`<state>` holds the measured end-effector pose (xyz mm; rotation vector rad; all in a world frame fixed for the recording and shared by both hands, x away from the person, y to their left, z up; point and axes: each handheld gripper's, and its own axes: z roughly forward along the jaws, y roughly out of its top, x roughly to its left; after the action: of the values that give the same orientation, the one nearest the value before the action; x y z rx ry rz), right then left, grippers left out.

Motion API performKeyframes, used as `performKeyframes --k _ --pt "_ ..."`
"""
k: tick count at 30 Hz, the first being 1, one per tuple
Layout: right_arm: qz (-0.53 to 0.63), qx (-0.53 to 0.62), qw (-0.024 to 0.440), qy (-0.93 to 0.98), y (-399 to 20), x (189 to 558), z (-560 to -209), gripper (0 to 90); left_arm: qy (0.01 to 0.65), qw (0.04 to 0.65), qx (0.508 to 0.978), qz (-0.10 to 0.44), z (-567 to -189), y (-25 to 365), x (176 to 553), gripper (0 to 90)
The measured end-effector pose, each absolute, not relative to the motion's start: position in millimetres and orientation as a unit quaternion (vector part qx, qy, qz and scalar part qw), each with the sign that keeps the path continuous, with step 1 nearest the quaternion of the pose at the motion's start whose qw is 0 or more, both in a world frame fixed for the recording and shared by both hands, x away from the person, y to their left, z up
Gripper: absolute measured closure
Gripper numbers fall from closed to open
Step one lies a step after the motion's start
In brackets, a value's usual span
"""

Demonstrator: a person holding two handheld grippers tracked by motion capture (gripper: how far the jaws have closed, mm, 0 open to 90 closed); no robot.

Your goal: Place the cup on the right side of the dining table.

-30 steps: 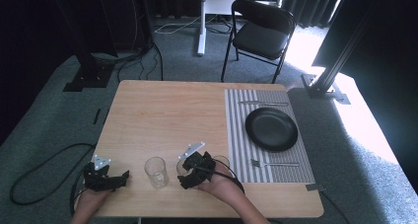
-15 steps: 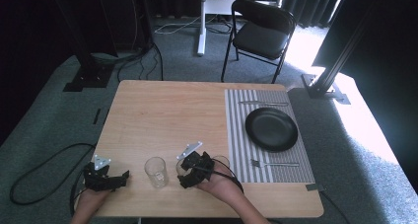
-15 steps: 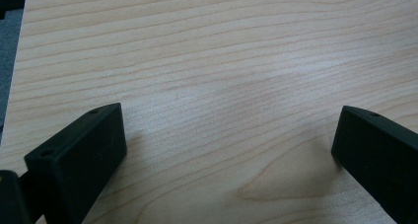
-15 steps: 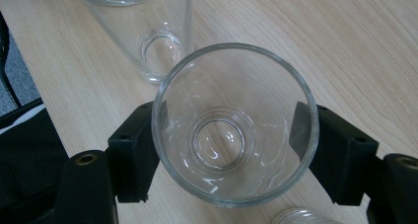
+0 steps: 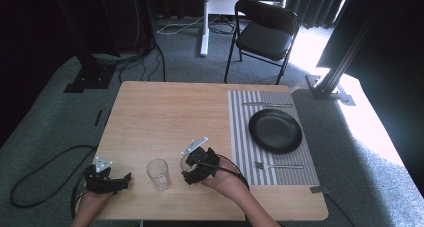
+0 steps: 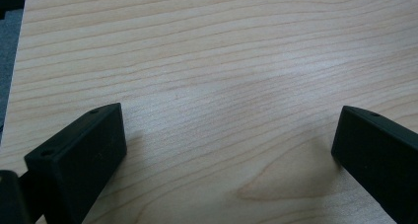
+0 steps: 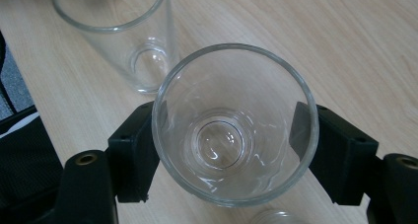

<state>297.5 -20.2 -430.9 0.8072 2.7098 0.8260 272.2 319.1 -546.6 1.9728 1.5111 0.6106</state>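
Jaws of my right gripper [image 7: 235, 150] have just closed on a clear, round drinking glass [image 7: 234, 123] near the wooden table's [image 5: 165, 112] front edge (second clear glass [image 5: 158, 174] beside it); my left gripper [image 6: 231, 150] gapes.

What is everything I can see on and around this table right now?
Drinking glasses: 2, clear; one held, one free near the front edge.
Plate: 1, black, on the placemat.
Placemat: 1, grey-and-white striped, table's right side.
Fork: 1, silver, in front of the plate.
Utensil: 1, silver, behind the plate; type unclear.
Table: 1, light wood.
Folding chair: 1, black, beyond the table.
Left gripper: black, open, front left.
Right gripper: black, closed on a glass.
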Motion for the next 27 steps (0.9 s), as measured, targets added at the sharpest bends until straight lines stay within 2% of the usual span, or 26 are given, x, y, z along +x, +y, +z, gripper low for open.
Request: performKeyframes --k 27 --pt "0.285 0.323 0.116 0.895 -49 340 -415 27.9 0.565 0.288 0.738 0.230 -547 319 272 0.4"
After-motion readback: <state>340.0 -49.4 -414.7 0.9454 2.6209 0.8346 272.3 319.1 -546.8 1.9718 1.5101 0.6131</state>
